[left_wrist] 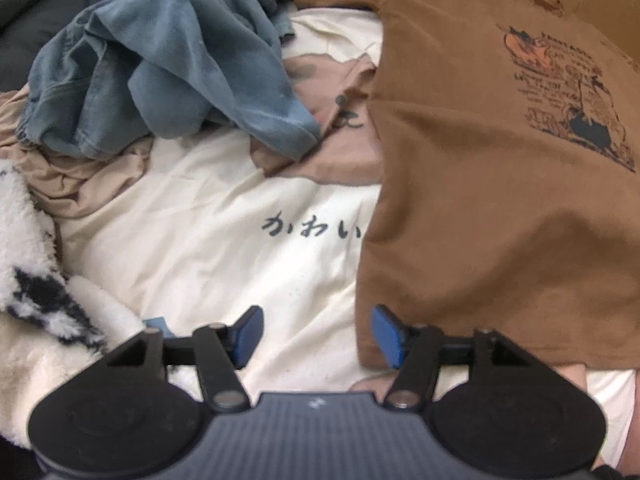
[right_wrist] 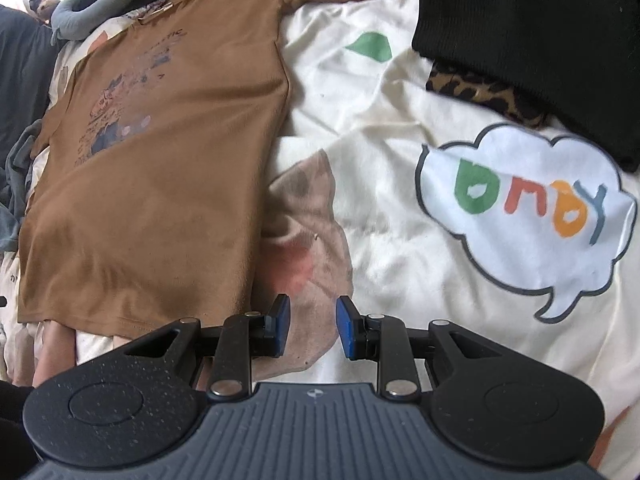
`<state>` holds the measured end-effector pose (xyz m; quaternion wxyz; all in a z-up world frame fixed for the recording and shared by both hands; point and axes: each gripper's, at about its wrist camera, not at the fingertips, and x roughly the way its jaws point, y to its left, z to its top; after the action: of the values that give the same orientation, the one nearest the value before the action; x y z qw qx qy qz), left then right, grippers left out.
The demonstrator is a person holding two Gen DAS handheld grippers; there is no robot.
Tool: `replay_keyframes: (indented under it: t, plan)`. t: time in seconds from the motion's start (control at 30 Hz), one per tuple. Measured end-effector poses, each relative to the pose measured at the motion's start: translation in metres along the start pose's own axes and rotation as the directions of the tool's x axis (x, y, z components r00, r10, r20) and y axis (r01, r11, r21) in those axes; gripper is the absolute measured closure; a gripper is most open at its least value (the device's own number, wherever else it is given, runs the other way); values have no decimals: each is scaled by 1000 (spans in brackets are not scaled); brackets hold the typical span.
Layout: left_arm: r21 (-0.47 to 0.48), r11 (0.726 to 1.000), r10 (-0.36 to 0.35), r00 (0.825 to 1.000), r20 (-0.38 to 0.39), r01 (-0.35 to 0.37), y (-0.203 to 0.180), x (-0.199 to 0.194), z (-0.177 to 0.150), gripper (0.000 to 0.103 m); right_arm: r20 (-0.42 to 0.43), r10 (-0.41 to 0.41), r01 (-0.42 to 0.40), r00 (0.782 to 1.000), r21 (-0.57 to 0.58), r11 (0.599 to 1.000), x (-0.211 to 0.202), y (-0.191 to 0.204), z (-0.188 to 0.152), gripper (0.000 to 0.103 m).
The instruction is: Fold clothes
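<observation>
Spread flat on the cream printed bedsheet (left_wrist: 208, 184) lies my brown T-shirt (left_wrist: 500, 184), chest graphic up. My left gripper (left_wrist: 318, 336) hangs at the shirt's lower hem corner, jaws wide apart, one blue pad over the hem edge, nothing clamped. My right gripper (right_wrist: 312, 328) hovers just beside the shirt's opposite side edge, jaws narrowly parted and empty, over the sheet. Beyond the shirt's sleeve sits a crumpled blue garment (left_wrist: 172, 60); away from its far side, a black folded garment (right_wrist: 532, 40).

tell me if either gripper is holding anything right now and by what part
Nothing is held. The left gripper and right gripper are both open beside the brown t-shirt.
</observation>
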<state>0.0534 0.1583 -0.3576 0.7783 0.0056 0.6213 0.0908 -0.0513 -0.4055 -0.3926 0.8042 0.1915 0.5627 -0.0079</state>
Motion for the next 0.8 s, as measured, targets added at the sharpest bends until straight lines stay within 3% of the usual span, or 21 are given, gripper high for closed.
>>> replay_keyframes:
  t: [0.33, 0.57, 0.8]
  plan:
    - [-91, 995, 23, 995, -98, -32, -1, 31, -1, 38, 25, 44, -44, 999, 0, 999, 8, 9, -4, 74]
    - [-78, 996, 24, 996, -83, -31, -2, 21, 6, 38, 87, 44, -46, 995, 31, 998, 2, 1, -6, 74]
    - [-68, 997, 41, 997, -71, -45, -2, 12, 13, 38, 77, 44, -47, 996, 37, 998, 10, -2, -17, 74]
